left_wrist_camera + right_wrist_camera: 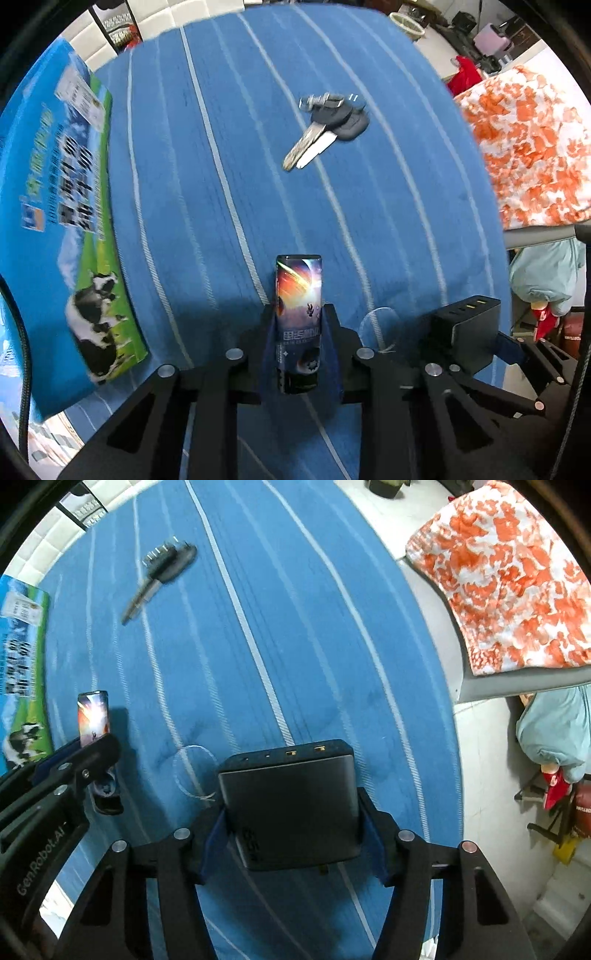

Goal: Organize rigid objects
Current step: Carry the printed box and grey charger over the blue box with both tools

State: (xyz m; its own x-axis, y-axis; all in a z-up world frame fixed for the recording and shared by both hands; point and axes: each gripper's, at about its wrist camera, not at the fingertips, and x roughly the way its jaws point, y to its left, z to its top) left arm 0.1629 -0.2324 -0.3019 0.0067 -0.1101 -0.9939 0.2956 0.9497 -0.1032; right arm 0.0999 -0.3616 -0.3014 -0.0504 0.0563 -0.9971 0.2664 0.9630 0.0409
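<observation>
- With both tools loaded, we judge we are mid-carry: the left gripper (300, 343) is clamped on the slim printed lighter (299, 295), the right gripper (291, 834) closed round the black charger (291, 805), both above the blue cloth (240, 147).
- Next we need a drop spot, probably the milk carton (62, 206).
- Only the left view shows the keys (328, 125) as two; only the right view shows a clear ring (194, 771) fully.

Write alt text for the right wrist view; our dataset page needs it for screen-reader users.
The right gripper clamps a black multi-port charger above a blue striped cloth. At left, the left gripper holds a small space-printed box, with a bunch of keys lying farther off and a milk carton at the edge.
</observation>
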